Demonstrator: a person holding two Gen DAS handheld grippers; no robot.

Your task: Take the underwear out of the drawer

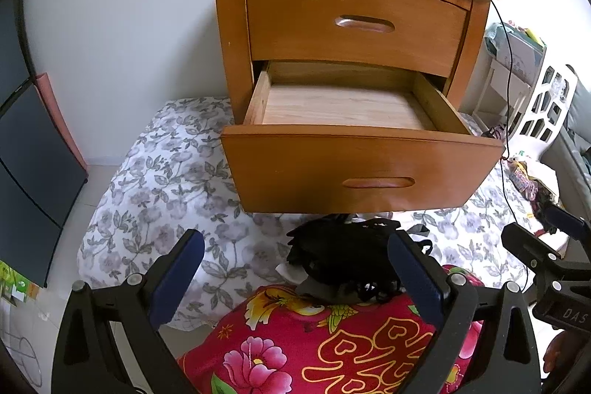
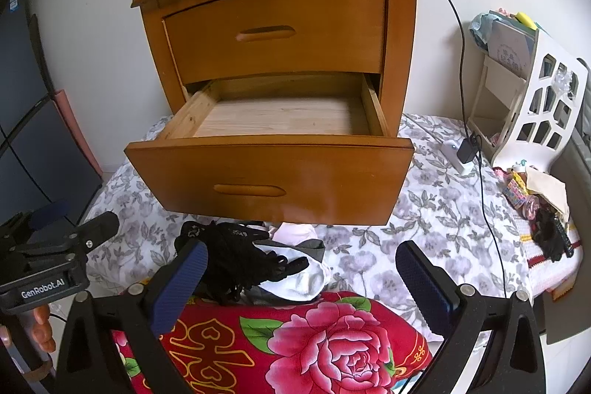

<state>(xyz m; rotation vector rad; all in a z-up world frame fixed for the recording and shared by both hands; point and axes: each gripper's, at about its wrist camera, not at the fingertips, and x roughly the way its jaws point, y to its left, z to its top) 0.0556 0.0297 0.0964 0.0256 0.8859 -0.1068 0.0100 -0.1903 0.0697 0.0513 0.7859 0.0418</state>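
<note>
Both level: left hand-held gripper point(image 1: 295, 268) and right hand-held gripper point(image 2: 301, 268) gape wide, empty, facing drawer point(image 2: 269, 180)

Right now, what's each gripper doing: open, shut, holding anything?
Left gripper: open, holding nothing; the black underwear lies between its fingers, not clamped.
Right gripper: open, holding nothing.

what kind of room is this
Probably a bedroom: a wooden nightstand with its lower drawer open, floral bedding under it, and underwear piled in front.
</note>
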